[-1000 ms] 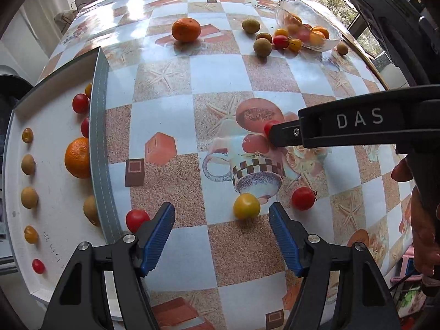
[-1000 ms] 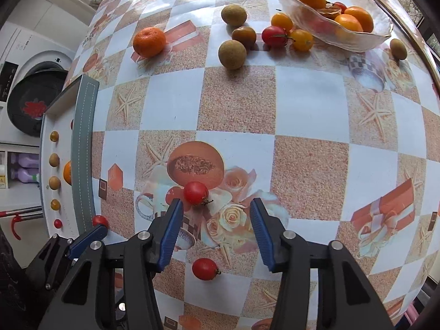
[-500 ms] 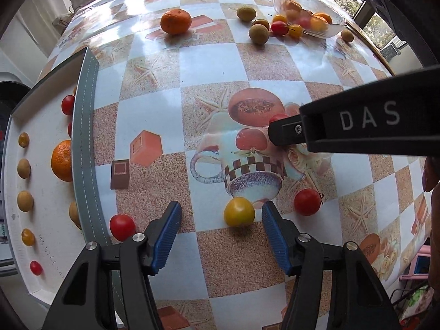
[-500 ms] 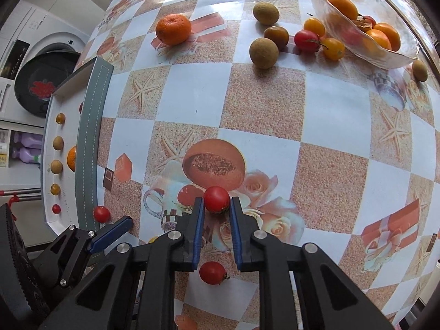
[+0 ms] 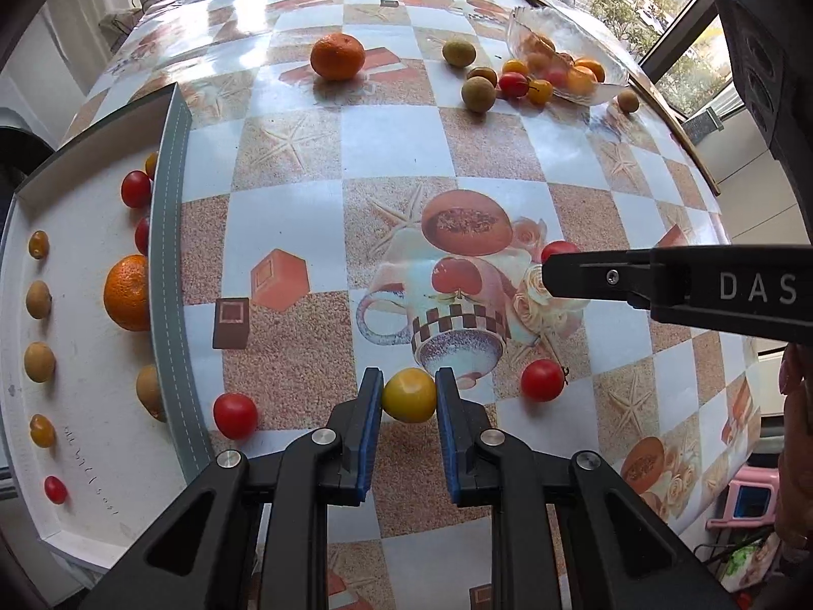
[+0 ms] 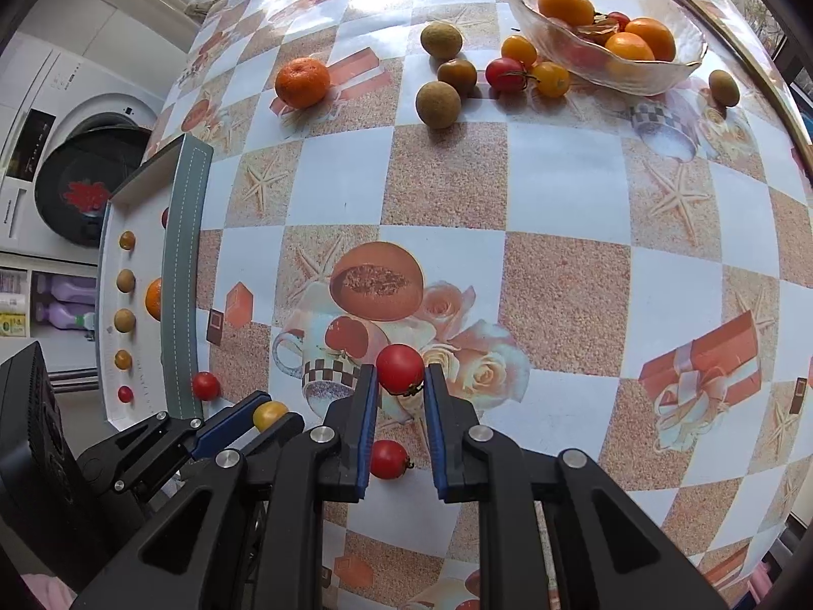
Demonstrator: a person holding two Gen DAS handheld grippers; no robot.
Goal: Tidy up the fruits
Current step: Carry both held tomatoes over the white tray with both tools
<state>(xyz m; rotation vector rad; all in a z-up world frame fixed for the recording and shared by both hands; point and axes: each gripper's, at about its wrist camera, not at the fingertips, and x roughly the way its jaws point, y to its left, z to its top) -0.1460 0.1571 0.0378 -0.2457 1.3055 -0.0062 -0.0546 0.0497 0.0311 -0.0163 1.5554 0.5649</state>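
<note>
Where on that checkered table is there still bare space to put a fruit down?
The widest bare stretch is the checkered tablecloth between the printed melon picture and the clear glass bowl. The near right side is bare too. It is crowded beside the bowl, and the white tray already holds rows of fruit.

The tablecloth (image 5: 508,142) is checked in white and speckled tan, printed with starfish, roses and a melon. A yellow tomato (image 5: 409,394) sits between blue pads (image 5: 373,406); a red tomato (image 6: 400,367) likewise. The tray (image 5: 76,356) is white, grey-rimmed.
</note>
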